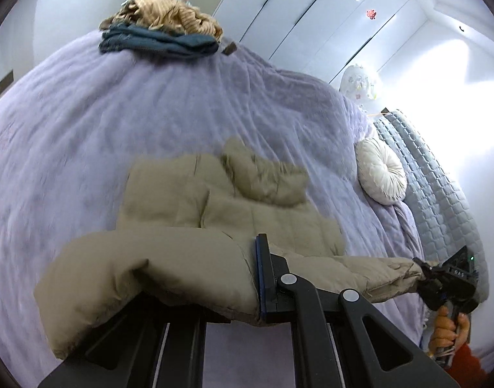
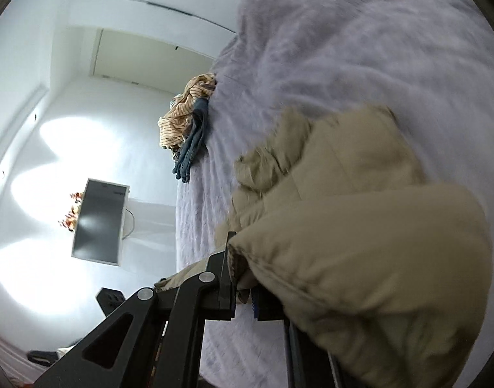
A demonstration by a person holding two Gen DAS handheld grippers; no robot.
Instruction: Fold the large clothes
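Observation:
A beige padded jacket lies partly on a lavender fuzzy bedspread, with its near edge lifted off the bed. My left gripper is shut on that lifted edge, and fabric drapes over its left finger. At the right, my right gripper, held by a hand, pinches the jacket's other end. In the right wrist view the right gripper is shut on a fold of the jacket, which bulges over its right finger. The hood end rests on the bedspread.
A pile of a tan striped garment and blue jeans sits at the bed's far end. A round white cushion and a grey quilted cover lie at the right. White wardrobe doors stand behind. A dark screen hangs on the wall.

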